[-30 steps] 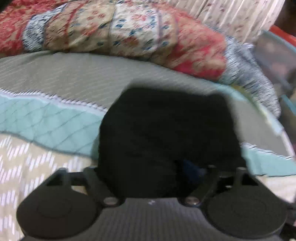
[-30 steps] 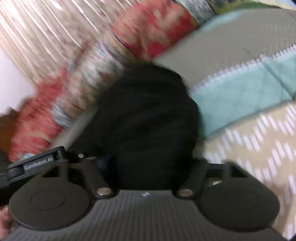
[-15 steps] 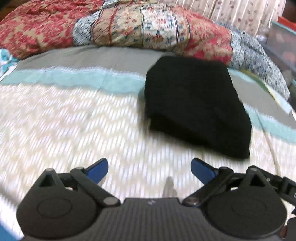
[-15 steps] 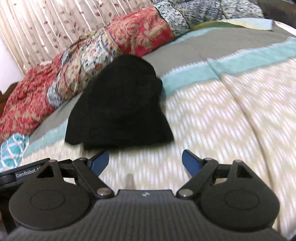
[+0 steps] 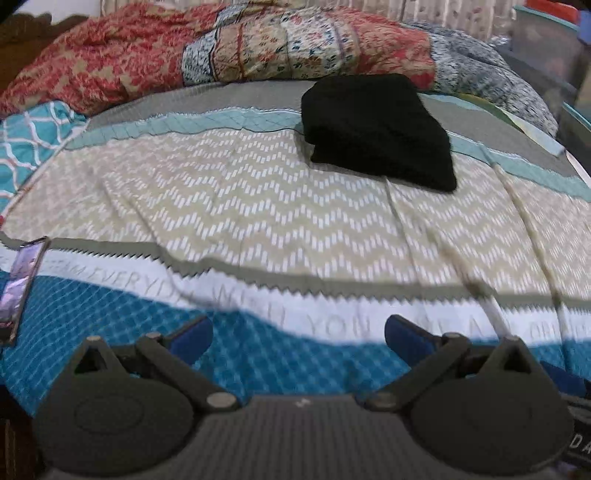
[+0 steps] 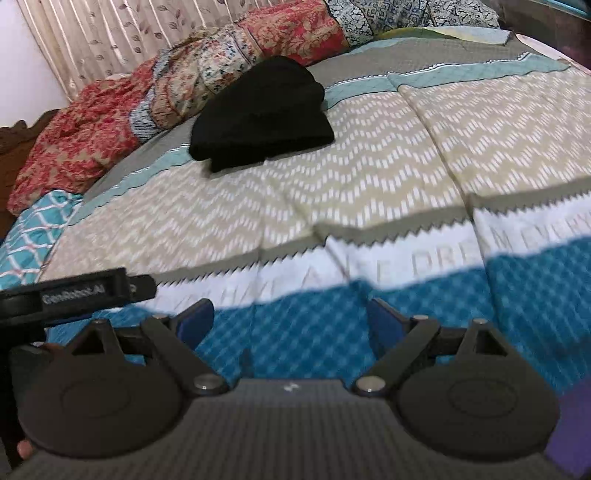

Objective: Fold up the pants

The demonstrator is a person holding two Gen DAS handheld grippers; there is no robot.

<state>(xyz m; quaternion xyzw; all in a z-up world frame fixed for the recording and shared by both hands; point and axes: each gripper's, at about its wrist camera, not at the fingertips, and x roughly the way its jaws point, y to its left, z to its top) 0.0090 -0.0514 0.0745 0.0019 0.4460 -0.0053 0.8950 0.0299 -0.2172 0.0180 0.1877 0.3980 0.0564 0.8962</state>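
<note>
The black pants (image 5: 376, 125) lie folded in a compact stack on the far part of the bed, next to the patterned quilt; they also show in the right wrist view (image 6: 258, 114). My left gripper (image 5: 299, 338) is open and empty, well back from the pants above the blue band of the bedspread. My right gripper (image 6: 291, 321) is open and empty too, equally far back. The left gripper's body (image 6: 74, 295) shows at the left edge of the right wrist view.
A bunched red, floral and blue quilt (image 5: 229, 55) lies along the far side of the bed. A teal patterned cloth (image 5: 29, 140) is at the left. A phone (image 5: 20, 288) lies at the left edge of the bedspread (image 5: 258, 206). Curtains (image 6: 110, 33) hang behind.
Both grippers were closed in on the pants a second ago. They have let go, opened, and pulled far back toward the near edge of the bed. The pants stay folded in place.
</note>
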